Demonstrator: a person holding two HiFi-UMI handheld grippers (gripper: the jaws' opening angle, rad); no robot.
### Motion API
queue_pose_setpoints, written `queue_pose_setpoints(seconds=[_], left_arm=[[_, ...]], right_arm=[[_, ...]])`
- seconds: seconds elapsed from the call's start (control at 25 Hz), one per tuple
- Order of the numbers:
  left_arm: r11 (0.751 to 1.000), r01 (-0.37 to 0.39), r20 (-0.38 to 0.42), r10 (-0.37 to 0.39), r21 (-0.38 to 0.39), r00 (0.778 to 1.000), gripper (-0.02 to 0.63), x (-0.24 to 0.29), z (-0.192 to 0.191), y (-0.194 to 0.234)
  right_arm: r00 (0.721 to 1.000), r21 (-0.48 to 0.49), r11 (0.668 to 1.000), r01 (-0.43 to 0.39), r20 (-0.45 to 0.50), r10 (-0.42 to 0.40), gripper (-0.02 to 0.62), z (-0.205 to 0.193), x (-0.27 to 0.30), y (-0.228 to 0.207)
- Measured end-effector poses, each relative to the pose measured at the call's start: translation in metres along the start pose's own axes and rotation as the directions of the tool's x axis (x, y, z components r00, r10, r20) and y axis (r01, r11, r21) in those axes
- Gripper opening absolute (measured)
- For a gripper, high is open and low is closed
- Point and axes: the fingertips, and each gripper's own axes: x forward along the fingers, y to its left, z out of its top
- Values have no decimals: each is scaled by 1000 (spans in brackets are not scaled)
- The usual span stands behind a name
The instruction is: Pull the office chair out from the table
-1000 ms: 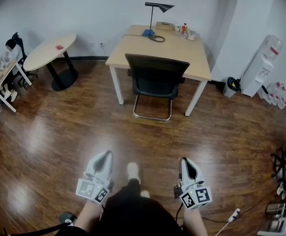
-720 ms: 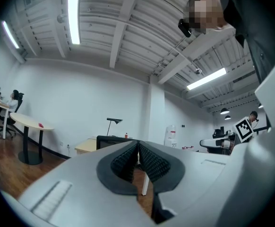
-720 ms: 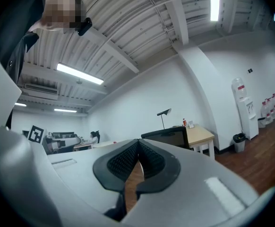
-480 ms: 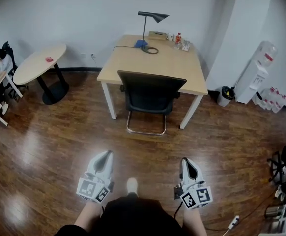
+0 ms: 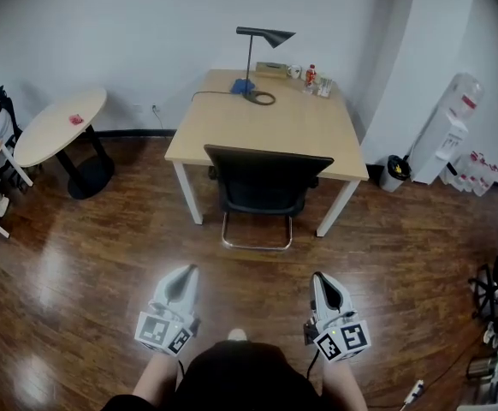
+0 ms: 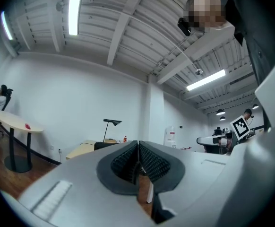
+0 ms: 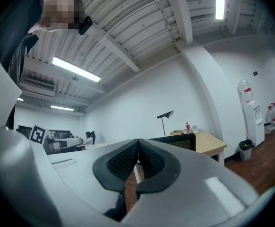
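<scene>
A black office chair [image 5: 267, 183] with a chrome sled base is tucked under the near edge of a light wooden table [image 5: 296, 131]. Its backrest faces me. My left gripper [image 5: 180, 278] and right gripper [image 5: 323, 282] are held side by side low in the head view, well short of the chair, both shut and holding nothing. The chair's back edge [image 7: 181, 141] shows just past the shut jaws in the right gripper view. In the left gripper view, the table [image 6: 83, 149] and chair top peek over the shut jaws.
A black desk lamp [image 5: 260, 45], bottles and cups [image 5: 311, 76] stand on the table's far side. A round side table [image 5: 58, 128] is at left, a water dispenser [image 5: 444, 129] and a small bin [image 5: 394, 171] at right. Dark wood floor [image 5: 103, 247] lies between me and the chair.
The chair and table have grown nearer and slid lower in the head view as I walk toward them. Both grippers keep their place in front of me, still shut.
</scene>
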Motion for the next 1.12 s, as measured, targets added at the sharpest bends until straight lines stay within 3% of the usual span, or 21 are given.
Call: queue_pose_setpoints(seconds=[0.24,0.64,0.76,0.88,1.12], left_arm=[[996,-4,41,8,-90,999,11,18,7,35],[999,22,3,-22,-47,1000,11,60,-3,57],[997,36,-1,-37,-69,999,11,81,-6,61],[993,52,2,-52,-104,999,11,107,-7,67],[994,57,0,-58,-88,998,11,163,-6,84]], right_arm=[[999,-22,1000,-5,-32,5,14,-9,31,3],[996,-30,999,31,-81,-34,14,-18,72,-25],[995,-28,999,36,-90,-38,14,-19,90,-39],[996,-10,1000,13,-91,-14,14,-19,115,-53],[993,-56,998,-27,-115,20,14,-16,172,-86]])
